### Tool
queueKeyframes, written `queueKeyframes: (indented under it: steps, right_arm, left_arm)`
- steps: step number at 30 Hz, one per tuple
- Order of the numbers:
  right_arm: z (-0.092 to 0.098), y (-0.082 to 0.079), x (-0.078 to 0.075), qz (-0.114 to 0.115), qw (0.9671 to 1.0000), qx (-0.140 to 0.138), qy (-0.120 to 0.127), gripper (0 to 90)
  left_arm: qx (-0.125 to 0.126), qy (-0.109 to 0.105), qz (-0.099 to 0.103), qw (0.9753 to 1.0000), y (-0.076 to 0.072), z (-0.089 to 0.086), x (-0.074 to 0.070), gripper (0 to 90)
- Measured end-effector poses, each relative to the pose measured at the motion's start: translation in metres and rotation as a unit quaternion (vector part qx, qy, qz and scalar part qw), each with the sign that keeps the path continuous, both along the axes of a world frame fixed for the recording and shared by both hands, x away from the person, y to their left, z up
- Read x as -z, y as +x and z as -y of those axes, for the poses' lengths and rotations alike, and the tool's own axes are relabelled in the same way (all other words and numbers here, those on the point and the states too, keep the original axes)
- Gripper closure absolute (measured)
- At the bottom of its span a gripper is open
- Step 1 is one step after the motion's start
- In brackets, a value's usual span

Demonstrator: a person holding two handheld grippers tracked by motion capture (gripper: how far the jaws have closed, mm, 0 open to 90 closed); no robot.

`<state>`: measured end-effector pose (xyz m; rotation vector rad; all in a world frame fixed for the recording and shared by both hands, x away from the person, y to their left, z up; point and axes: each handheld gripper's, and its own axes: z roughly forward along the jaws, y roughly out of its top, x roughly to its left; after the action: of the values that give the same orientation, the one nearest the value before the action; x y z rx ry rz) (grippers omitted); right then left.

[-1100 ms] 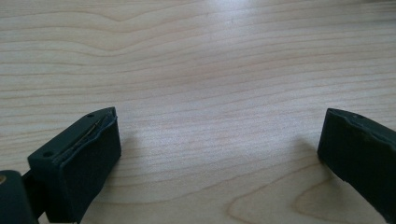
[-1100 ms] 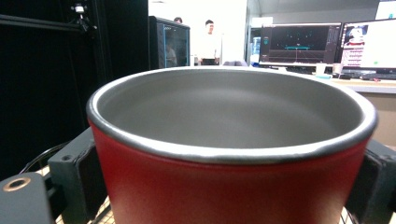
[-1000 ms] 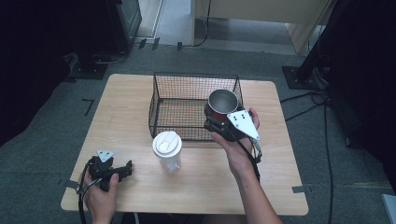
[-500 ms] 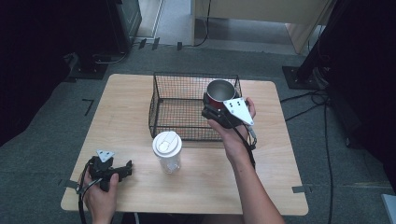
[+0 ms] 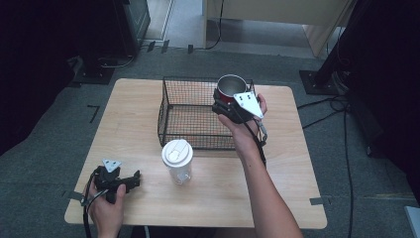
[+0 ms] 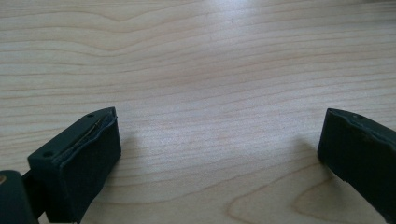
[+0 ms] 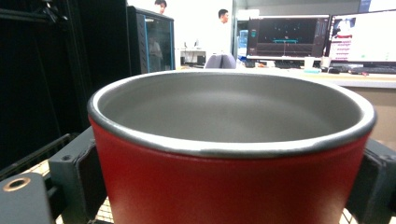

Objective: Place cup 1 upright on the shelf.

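A red cup [image 5: 231, 87] with a bare metal inside [image 7: 233, 140] is held upright above the far right corner of the black wire basket [image 5: 188, 113]. My right gripper [image 5: 225, 101] is shut on the cup, one jaw on each side of its red wall. My left gripper [image 5: 132, 179] rests low over the table's near left corner, open, with bare wood between its wide-spread jaws [image 6: 219, 154]. A clear tumbler with a white lid [image 5: 177, 159] stands in front of the basket.
The wooden table [image 5: 287, 163] has open room on its right and left sides. Beyond it lie grey floor, cables and dark stands. The right gripper view shows monitors and people far off.
My right gripper has carried the red cup away from me and a little up, from the basket's near right side to over its far right corner. The left gripper has stayed put.
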<state>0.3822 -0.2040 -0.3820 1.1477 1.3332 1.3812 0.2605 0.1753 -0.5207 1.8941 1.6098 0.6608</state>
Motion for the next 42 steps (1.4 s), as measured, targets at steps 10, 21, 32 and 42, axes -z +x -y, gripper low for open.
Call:
queueKeyframes:
  steps: [10, 21, 32, 42]
  right_arm:
    - [-0.004, 0.033, 0.016, -0.025, 0.9997, 0.004, -0.007, 7.4]
    - [-0.008, 0.055, 0.037, -0.055, 0.9984, 0.015, 0.002, 7.4]
    - [-0.017, 0.067, 0.061, -0.101, 0.9947, 0.007, -0.018, 7.2]
    - [-0.017, 0.072, 0.066, -0.144, 0.9893, 0.001, -0.026, 7.1]
  left_arm:
    - [0.000, 0.000, 0.000, 1.0000, 0.000, 0.000, 0.000, 0.0]
    - [0.000, 0.000, -0.001, 1.0000, 0.000, 0.000, 0.000, 0.0]
    - [0.000, 0.000, -0.001, 1.0000, 0.000, 0.000, 0.000, 0.0]
    - [0.000, 0.000, -0.001, 1.0000, 0.000, 0.000, 0.000, 0.0]
